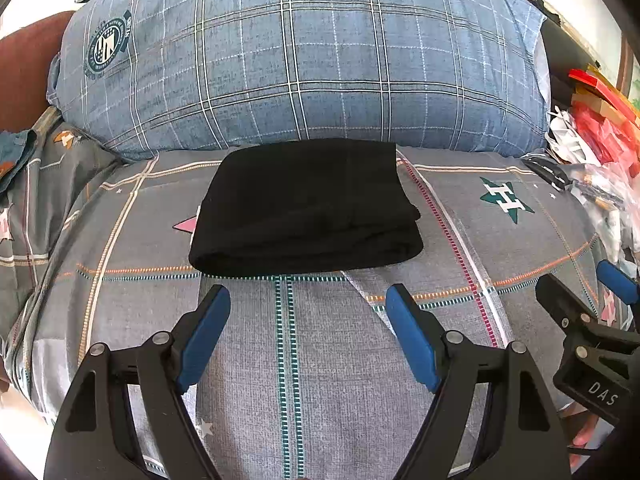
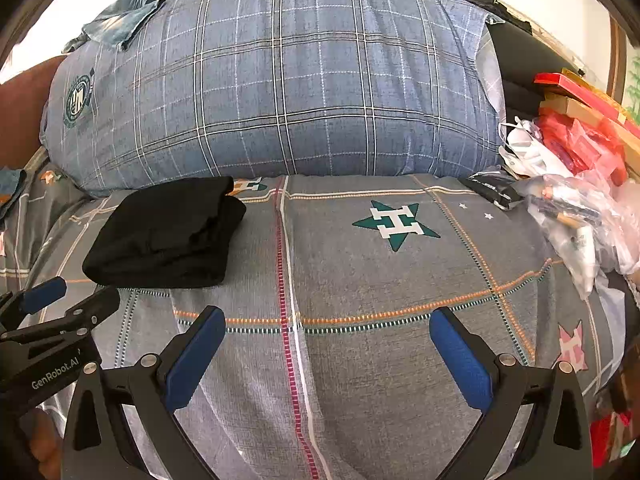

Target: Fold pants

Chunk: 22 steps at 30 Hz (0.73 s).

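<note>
The black pants (image 1: 306, 208) lie folded on the bed (image 1: 320, 360), against the plaid pillow (image 1: 300, 60). Both the left tongs (image 1: 308, 308) and right tongs (image 2: 326, 328) hang released above the bedspread, holding nothing.

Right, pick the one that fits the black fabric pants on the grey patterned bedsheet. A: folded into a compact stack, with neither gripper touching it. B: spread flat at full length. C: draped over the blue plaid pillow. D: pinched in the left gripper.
A: the black fabric pants lie as a layered bundle on the grey patterned bedsheet, with the left gripper and right gripper both open short of it.
</note>
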### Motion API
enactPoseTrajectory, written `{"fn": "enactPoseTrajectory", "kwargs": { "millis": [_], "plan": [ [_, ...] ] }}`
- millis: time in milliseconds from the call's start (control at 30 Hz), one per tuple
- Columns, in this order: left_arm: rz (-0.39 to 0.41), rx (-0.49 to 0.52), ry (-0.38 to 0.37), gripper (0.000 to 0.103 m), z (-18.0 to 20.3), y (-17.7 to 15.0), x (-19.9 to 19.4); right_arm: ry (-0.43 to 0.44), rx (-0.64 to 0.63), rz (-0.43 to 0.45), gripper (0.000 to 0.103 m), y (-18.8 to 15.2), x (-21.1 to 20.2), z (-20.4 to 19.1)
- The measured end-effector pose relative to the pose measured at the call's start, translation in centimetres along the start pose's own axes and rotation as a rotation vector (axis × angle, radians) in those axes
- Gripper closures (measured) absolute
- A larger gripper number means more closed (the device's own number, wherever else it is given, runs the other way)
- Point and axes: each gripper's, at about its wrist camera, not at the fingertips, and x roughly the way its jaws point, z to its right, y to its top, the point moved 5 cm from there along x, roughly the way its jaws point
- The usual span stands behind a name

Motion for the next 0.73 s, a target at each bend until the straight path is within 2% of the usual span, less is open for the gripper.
{"fn": "enactPoseTrajectory", "kwargs": {
  "millis": [167,433,733],
  "plan": [
    [-0.007,0.001,-0.006,0.022,0.0,-0.1,0.1,0.004,-0.007,-0.006,0.0,0.0,0.2,-0.3],
    [0.005,0.005,-0.057,0.021,0.7,0.1,-0.5,0.005,-0.002,-0.02,0.0,-0.2,0.7,-0.1],
    [-0.008,0.001,-0.019,0.021,0.6,0.0,-0.3,0.012,-0.007,-0.015,0.0,-0.1,0.9,0.1]
  ]
}}
